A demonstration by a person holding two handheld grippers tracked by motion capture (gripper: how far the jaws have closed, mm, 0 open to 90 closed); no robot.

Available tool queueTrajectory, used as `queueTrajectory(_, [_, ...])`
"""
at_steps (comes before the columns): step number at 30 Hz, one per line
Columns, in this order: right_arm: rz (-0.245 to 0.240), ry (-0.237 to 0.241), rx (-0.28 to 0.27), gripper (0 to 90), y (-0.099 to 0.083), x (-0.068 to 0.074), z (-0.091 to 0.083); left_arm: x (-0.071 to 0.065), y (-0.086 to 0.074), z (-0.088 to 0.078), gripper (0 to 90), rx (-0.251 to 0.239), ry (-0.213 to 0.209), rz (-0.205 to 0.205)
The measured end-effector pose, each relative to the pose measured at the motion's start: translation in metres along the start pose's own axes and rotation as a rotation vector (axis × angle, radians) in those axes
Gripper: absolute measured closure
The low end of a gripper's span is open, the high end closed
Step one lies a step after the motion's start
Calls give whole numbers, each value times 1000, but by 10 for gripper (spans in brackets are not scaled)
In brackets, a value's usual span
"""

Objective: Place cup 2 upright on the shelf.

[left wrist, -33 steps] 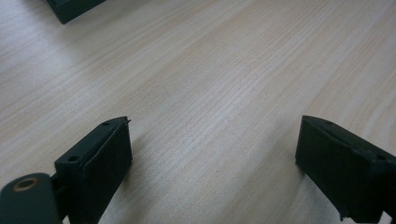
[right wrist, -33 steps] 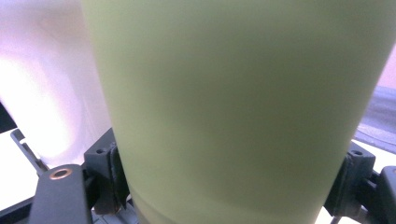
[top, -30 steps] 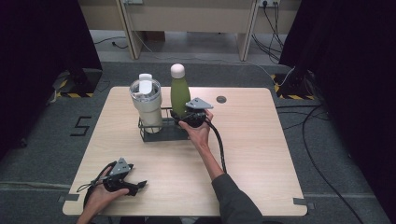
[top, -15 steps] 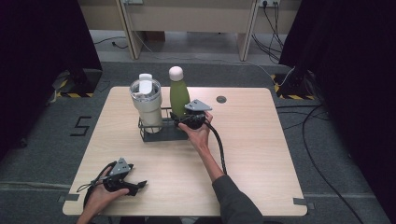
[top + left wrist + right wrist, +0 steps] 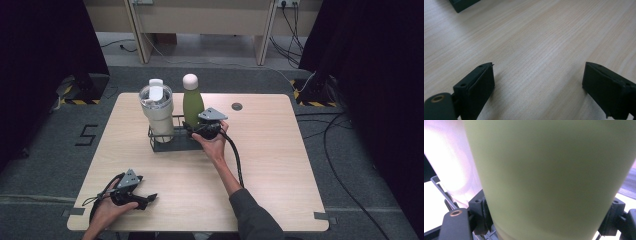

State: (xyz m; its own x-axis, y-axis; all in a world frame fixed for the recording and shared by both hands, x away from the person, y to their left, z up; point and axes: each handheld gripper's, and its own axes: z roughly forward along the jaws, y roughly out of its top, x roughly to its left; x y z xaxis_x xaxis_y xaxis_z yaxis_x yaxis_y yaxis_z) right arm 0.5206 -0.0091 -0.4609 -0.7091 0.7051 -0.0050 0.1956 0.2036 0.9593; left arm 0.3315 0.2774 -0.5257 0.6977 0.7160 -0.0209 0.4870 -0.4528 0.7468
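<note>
Pale wood surface (image 5: 280, 165), seen from the high view, with broad bare areas to the right and along the near edge. A dark wire rack (image 5: 167, 142) stands left of centre toward the far edge, well inside all four edges. It carries a cream tumbler (image 5: 157, 112) with a clear lid and, just beside it on the right, an upright green bottle (image 5: 192, 105) with a white cap. The right gripper (image 5: 192, 131) reaches the bottle low on its body; in the right gripper view its fingers (image 5: 480, 216) press both flanks of the green wall, closed on it, with the rack wire visible below. The left gripper (image 5: 150, 198) lies near the front-left corner, well apart from the rack; its fingers (image 5: 477, 83) stand wide apart over bare wood, holding nothing.
</note>
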Motion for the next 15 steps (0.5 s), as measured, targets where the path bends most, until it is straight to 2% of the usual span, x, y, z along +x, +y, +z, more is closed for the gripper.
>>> queueTrajectory(8, [4, -1, 7, 201, 0, 0, 0, 0, 0, 0, 100, 0, -1, 0])
queueTrajectory(10, [-9, -6, 9, 169, 1, 0, -1, 0, 0, 0, 101, 0, -1, 1])
queueTrajectory(13, [17, -14, 11, 145, 2, 2, -2, 0, 0, 0, 101, 0, -1, 0])
queueTrajectory(15, [6, -15, 14, 148, 3, 3, -3, 0, 0, 0, 101, 0, -1, 0])
